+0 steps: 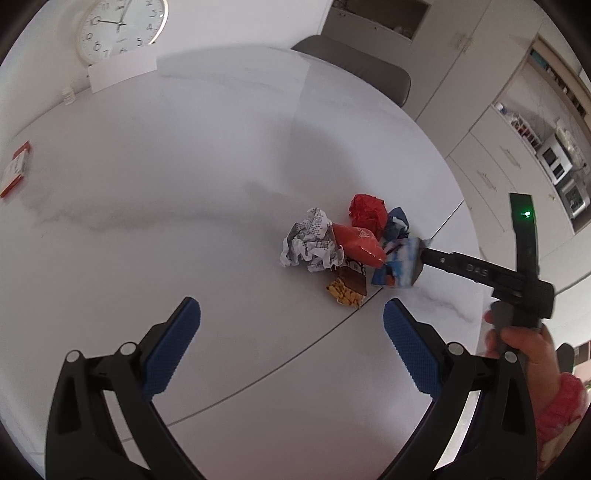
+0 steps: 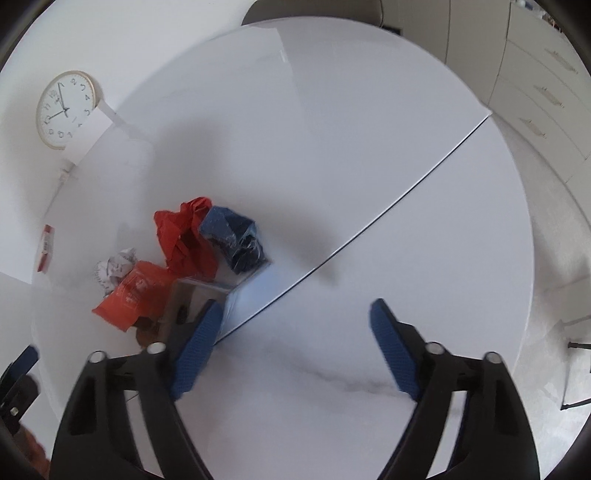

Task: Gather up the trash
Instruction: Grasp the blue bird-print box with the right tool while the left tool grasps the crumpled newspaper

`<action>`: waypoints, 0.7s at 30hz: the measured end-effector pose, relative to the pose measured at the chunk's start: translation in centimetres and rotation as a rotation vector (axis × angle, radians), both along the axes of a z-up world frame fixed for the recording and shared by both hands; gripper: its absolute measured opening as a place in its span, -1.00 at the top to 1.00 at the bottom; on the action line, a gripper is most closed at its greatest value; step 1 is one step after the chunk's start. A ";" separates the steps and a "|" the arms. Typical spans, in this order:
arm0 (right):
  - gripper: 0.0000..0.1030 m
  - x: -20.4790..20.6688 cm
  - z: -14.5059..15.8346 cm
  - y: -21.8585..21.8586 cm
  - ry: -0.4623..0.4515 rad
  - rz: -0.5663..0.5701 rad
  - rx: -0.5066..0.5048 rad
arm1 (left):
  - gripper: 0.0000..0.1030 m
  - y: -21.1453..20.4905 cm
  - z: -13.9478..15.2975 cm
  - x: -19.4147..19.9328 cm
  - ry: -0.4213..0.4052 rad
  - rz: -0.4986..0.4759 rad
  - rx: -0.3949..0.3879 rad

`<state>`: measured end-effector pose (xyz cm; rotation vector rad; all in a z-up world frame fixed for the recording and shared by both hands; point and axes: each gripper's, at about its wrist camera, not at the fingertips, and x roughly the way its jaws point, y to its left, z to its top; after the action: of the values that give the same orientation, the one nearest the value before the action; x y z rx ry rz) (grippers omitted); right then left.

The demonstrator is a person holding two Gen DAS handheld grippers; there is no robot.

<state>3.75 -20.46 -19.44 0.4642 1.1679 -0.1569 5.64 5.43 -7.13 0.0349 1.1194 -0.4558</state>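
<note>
A heap of trash lies on the white round table [image 1: 184, 166]: a crumpled newspaper ball [image 1: 312, 242], an orange packet [image 1: 356, 243], a red crumpled ball [image 1: 367, 212], a dark blue wrapper [image 1: 397, 223], a blue-and-white carton [image 1: 397, 266] and a brown snack wrapper [image 1: 349, 288]. My left gripper [image 1: 291, 321] is open and empty, short of the heap. My right gripper [image 2: 295, 321] is open; its left finger [image 2: 201, 332] is against the carton [image 2: 243, 291]. In the right wrist view the red ball [image 2: 184, 236], blue wrapper [image 2: 236, 240], orange packet [image 2: 133, 291] and newspaper [image 2: 114, 269] lie beyond it.
A red-and-white box [image 1: 16, 168] lies at the table's far left edge. A wall clock [image 1: 120, 27] and a white card [image 1: 122, 68] stand at the back. A grey chair [image 1: 354, 66] sits behind the table. A seam [image 2: 388, 206] crosses the tabletop. Cabinets [image 1: 491, 162] stand at right.
</note>
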 end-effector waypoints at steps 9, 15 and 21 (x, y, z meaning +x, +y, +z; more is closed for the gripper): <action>-0.02 -1.6 -1.2 -0.8 0.036 0.008 0.050 | -0.85 -1.7 -1.0 1.2 -0.024 -0.045 0.045; -0.02 -2.5 0.1 -1.0 0.000 -0.007 0.078 | -0.85 -2.1 -1.6 2.1 -0.021 -0.044 0.043; -0.02 -1.2 1.0 1.1 -0.022 -0.023 0.094 | -0.85 -3.0 -2.7 3.9 -0.009 -0.074 0.013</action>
<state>2.51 -19.37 -18.42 0.5605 1.1523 -0.1167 9.57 2.46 -9.83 0.0894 1.1145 -0.5140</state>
